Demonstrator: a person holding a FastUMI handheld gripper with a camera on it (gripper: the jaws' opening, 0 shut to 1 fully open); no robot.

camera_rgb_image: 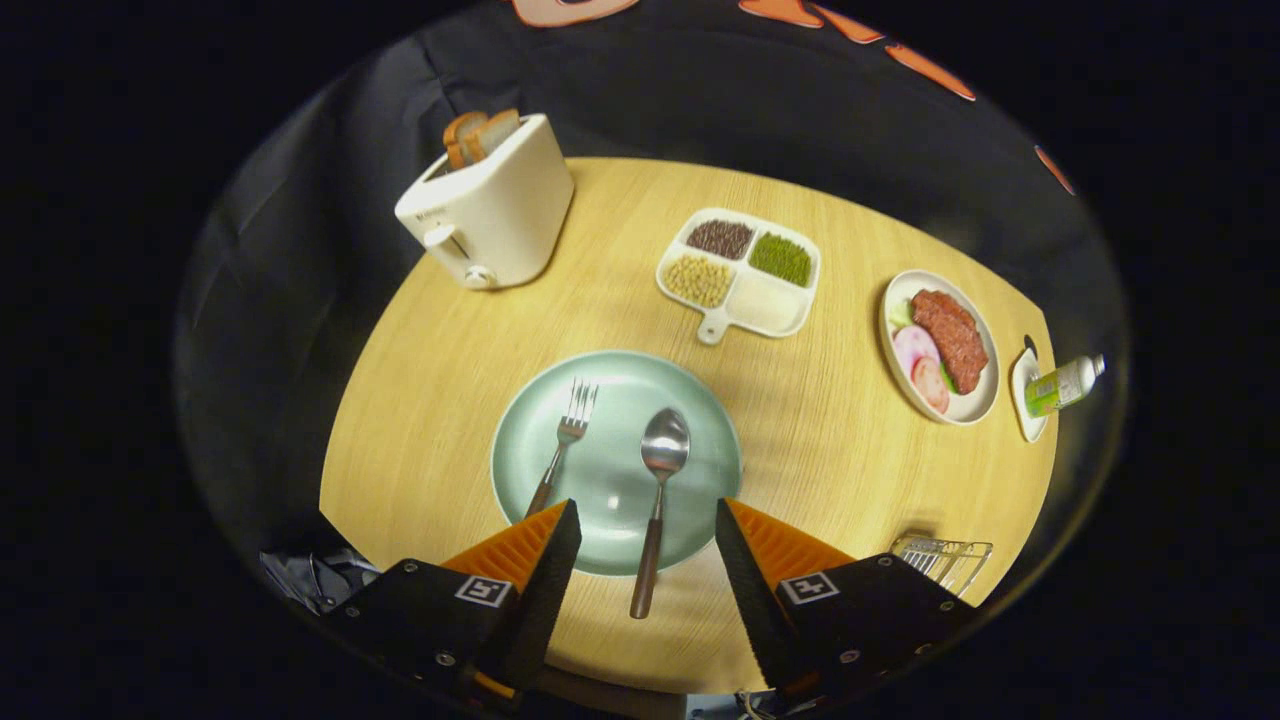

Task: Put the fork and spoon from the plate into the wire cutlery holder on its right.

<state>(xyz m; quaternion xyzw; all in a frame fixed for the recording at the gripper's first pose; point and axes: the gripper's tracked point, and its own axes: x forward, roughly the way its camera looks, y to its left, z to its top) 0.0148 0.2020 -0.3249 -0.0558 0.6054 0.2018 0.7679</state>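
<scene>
Gripper (647,505) spread wide, empty; spoon (657,488) between fingers, fork (564,440) ahead-left, both on plate (610,380).

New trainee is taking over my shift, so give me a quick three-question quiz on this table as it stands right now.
1. True or false: the fork and spoon both lie on the green plate.
2. What stands in the toaster? A) bread slices B) a knife C) nothing
3. Fill in: the gripper is ___, with the spoon's handle between its fingers.

Key
1. True; neither is in the wire cutlery holder yet.
2. A
3. open; nothing is gripped.
</scene>
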